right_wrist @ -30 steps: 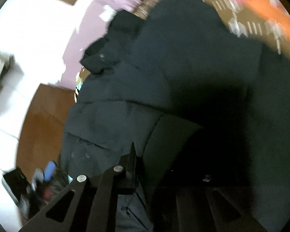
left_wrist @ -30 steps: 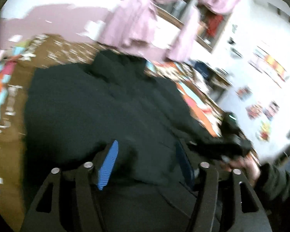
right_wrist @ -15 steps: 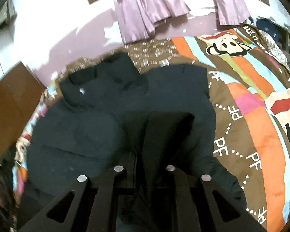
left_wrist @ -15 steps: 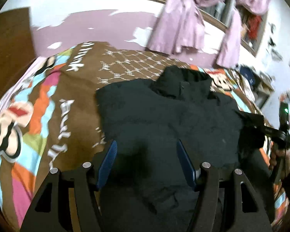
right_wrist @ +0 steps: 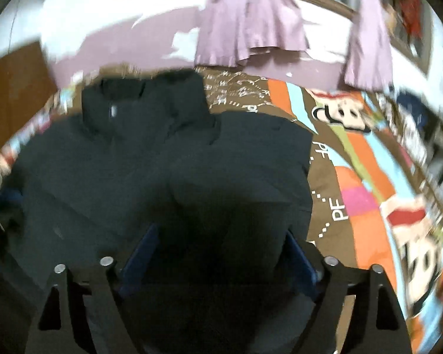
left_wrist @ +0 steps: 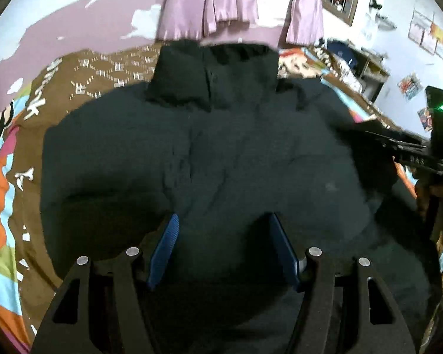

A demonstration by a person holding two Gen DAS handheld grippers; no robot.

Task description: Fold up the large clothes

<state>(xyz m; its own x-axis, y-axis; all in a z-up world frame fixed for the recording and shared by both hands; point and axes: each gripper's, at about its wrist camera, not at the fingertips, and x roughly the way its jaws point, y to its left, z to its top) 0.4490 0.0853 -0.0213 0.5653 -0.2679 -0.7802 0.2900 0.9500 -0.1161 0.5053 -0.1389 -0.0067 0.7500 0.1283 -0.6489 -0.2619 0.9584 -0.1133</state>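
A large black padded jacket (left_wrist: 221, 153) lies spread on the bed, its collar (left_wrist: 212, 70) toward the far wall. My left gripper (left_wrist: 224, 244) hovers low over the jacket's lower middle. Its blue pads (left_wrist: 165, 244) stand apart and grip nothing. In the right wrist view the jacket (right_wrist: 162, 162) has its right side folded in, with a straight edge beside the bedspread. My right gripper (right_wrist: 218, 253) is over that folded part. Its jaws are opening wide, and dark fabric lies loose between them without the pads pressing it. The right gripper's body shows at the right edge of the left wrist view.
A bright cartoon-print bedspread (right_wrist: 354, 177) covers the bed around the jacket. Purple curtains (left_wrist: 209, 3) hang on the far wall just behind the collar. A cluttered shelf (left_wrist: 354, 65) stands at the back right. A brown wooden panel (right_wrist: 11, 88) is at the left.
My right gripper rolled upright and its jaws went from shut on a fold of jacket to wide apart. My left gripper dropped lower over the jacket.
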